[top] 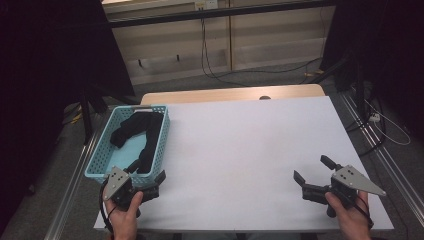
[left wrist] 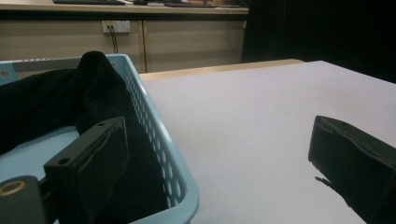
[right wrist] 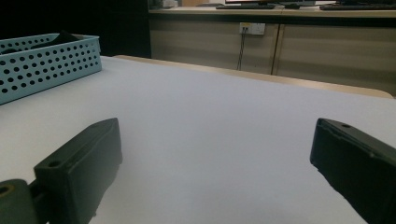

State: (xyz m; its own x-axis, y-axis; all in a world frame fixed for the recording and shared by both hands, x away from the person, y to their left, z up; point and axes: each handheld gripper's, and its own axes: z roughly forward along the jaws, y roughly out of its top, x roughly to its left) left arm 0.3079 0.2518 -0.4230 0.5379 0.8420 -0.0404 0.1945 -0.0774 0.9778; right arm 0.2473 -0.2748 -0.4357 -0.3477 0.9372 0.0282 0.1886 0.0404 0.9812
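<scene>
Here we are looking at the black cloth (top: 137, 134), which is lying in the light blue basket (top: 98, 155) at the left side of the worktop (top: 240, 150). The cloth is running lengthwise along the basket, from the far end toward the near rim, where a dark end is sitting close to our left tool (top: 150, 186). In the left gripper view the cloth (left wrist: 56, 102) is heaping up against the basket's perforated wall (left wrist: 159, 140), and our left tool's jaws are standing wide apart, one jaw over the inside of the basket and the other out over the bare worktop, so the near corner of the rim is lying between them. They are gripping nothing.

Our right tool (top: 314, 176) is resting well apart, at the right near corner of the worktop, its jaws also spread and holding nothing; from there the basket (right wrist: 46, 65) is showing far off to its left.

We are judging that the left hand is clearly the nearer one, and that any grasp is calling for it to move forward and slightly left, along the cloth's long axis, over the rim.
</scene>
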